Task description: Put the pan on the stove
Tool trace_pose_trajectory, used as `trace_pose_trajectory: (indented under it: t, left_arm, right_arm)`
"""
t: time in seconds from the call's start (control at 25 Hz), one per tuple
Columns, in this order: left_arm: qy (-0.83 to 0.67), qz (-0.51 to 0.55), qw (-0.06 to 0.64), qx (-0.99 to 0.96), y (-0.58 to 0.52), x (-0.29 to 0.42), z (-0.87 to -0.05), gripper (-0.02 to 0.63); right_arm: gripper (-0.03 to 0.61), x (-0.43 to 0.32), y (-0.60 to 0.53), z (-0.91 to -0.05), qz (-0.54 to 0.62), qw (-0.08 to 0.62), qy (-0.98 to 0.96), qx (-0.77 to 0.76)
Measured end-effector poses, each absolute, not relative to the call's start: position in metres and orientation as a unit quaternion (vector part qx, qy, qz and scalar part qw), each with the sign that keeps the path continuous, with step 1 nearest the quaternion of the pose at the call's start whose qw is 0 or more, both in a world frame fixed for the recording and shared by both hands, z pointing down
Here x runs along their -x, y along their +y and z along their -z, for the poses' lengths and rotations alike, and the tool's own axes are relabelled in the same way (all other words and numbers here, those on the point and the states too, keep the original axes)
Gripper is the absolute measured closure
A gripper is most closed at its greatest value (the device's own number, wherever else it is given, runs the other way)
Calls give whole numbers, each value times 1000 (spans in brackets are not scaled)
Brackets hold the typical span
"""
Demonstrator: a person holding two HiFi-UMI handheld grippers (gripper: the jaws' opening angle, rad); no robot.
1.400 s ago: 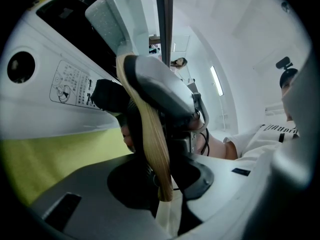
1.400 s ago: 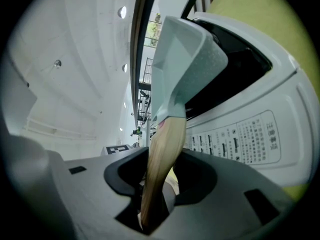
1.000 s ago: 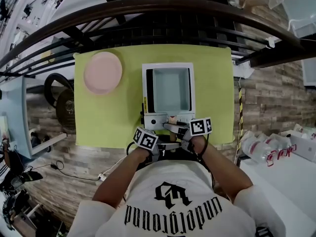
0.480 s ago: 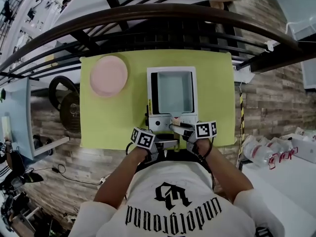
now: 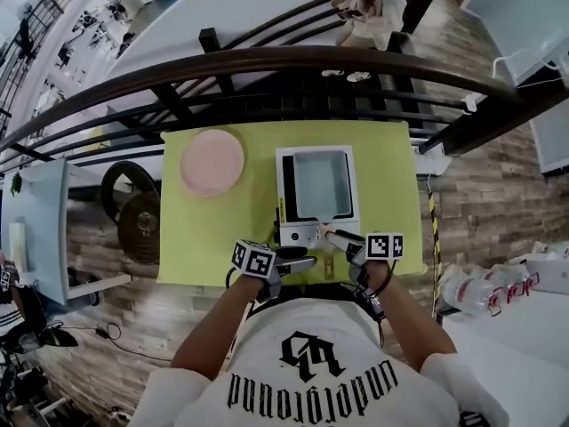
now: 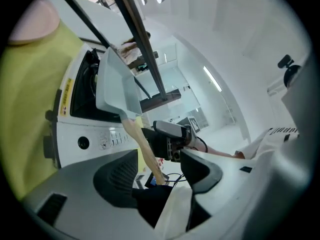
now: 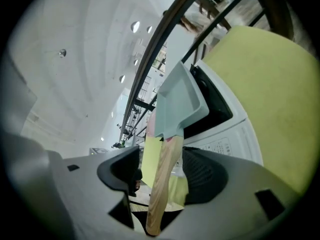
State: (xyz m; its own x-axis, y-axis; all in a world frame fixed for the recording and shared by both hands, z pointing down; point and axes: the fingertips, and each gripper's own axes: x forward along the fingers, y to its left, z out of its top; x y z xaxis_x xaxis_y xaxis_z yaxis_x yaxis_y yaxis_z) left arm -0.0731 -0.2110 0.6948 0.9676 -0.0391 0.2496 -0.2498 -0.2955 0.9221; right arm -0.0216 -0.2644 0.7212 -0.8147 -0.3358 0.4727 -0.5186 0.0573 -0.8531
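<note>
Standing near the green desk, I saw the white stove close to the middle of its near edge, controls facing the person. The pale blue square pan lay over the stove's dark glass, square to it. Whether its base sat flat I could not tell. Its long axis ran from the far edge to the near edge. The wooden handle pointed back over the controls toward the near edge and the person.

The right hand-held gripper was the nearer one. It came in from the near right, and the handle ran almost straight into its jaws. Those jaws stood narrowly apart around the wood, one pad against it and a sliver of gap at the other. I judged that a loose hold rather than a clamp.

The left hand-held gripper hung just off the stove's near edge, jaws wide and empty, the handle ahead of them.

To my eye, what remained was for the right one to draw back along the handle's line.
</note>
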Motion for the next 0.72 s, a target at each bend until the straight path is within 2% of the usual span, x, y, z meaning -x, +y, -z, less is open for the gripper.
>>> trace_pose_trajectory:
  t: [0.32,0.48,0.64,0.72]
  left_arm:
    - [-111,-81,530,-837,-220,97,-641,336]
    - [-129,-69,480,-865,-237,107,-603,370]
    - [-160,-56,419,-892,-246,119,-561,441]
    - [-175,-45,385,-905,-250,126,-542,507]
  right_arm:
    - [323,29,-274,-654,-546,39,-767,-334]
    - [357,39,-286,-607,-483,30,-805,-344]
    - [394,50,-285,-561,-416,25,-841,-345]
    - [454,58,-284,-534,-371,26,-863,-343]
